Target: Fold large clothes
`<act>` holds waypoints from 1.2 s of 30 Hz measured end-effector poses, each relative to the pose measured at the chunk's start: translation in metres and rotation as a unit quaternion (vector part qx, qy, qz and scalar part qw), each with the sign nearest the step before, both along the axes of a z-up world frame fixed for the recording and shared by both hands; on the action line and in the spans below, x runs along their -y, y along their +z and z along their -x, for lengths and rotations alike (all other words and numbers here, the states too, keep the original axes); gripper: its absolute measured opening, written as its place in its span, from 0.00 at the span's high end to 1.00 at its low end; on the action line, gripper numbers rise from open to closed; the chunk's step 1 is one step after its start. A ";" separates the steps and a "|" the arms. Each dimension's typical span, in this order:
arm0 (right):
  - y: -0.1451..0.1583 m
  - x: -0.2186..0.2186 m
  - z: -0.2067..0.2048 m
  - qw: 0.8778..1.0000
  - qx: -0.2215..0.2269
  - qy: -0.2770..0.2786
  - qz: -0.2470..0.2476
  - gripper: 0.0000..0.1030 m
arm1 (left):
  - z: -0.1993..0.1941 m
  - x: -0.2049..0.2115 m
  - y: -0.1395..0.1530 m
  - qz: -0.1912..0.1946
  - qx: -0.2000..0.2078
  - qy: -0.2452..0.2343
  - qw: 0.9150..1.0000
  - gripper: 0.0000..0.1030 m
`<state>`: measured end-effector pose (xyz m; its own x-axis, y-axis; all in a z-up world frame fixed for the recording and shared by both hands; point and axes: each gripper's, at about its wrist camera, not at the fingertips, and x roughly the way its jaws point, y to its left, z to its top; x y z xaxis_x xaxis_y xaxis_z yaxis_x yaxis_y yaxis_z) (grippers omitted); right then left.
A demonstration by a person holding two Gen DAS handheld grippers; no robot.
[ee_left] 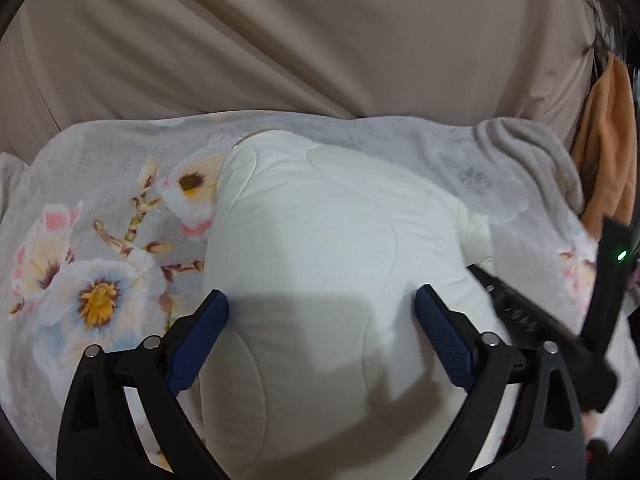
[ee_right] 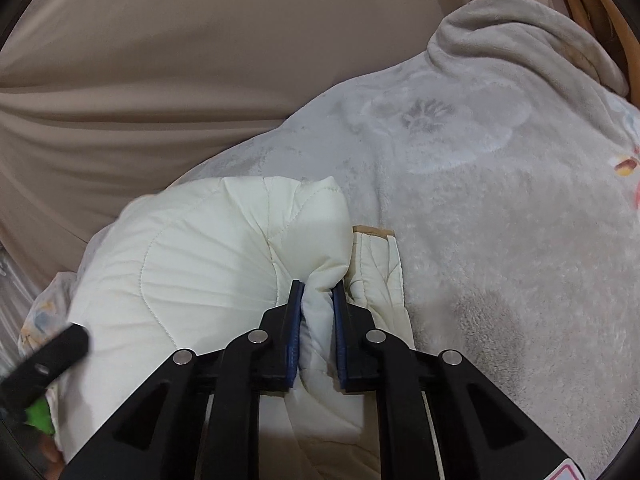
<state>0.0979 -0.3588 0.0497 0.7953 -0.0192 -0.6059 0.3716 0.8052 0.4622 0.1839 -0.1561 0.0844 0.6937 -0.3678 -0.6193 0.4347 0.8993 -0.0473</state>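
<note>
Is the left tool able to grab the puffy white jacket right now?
Probably yes. The left tool is open, its fingers either side of the white jacket, with nothing between them. The right tool already pinches a fold of it.

The white quilted garment [ee_left: 320, 248] runs off the lower edge; the orange cloth [ee_left: 608, 136] looks blurred.

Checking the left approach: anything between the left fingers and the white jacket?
Nothing visible. The left gripper is open with its fingers straddling the white jacket, which lies on the floral blanket. The right gripper is already shut on a fold of the jacket.
</note>
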 end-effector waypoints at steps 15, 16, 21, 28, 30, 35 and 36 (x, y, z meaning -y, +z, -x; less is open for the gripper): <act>-0.006 0.002 -0.006 1.000 -0.002 0.013 -0.004 0.90 | 0.000 -0.003 -0.031 -0.007 0.039 0.015 0.999 0.04; -0.006 0.002 -0.006 1.000 -0.002 0.013 -0.002 0.90 | 0.000 -0.003 -0.031 -0.008 0.040 0.015 0.999 0.04; -0.006 0.002 -0.006 1.000 -0.001 0.011 0.003 0.89 | 0.000 -0.002 -0.032 -0.013 0.044 0.018 0.999 0.04; -0.001 0.006 0.003 1.000 0.015 0.009 -0.014 0.85 | 0.002 -0.007 -0.026 -0.014 0.034 0.018 0.999 0.04; 0.013 0.003 0.017 1.000 0.019 -0.007 -0.009 0.80 | 0.006 -0.021 -0.016 0.001 0.011 0.006 1.000 0.04; 0.050 -0.021 0.067 0.998 0.023 0.031 0.044 0.77 | 0.036 -0.062 0.005 0.016 0.004 -0.017 1.000 0.05; 0.051 -0.026 0.076 0.998 0.012 0.041 0.050 0.77 | 0.043 -0.067 0.005 0.008 0.001 -0.021 1.000 0.05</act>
<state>0.0221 -0.3327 0.1011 0.8109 -0.0127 -0.5851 0.2921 0.8751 0.3858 0.1407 -0.0890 0.0898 0.6790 -0.4063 -0.6115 0.4718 0.8796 -0.0605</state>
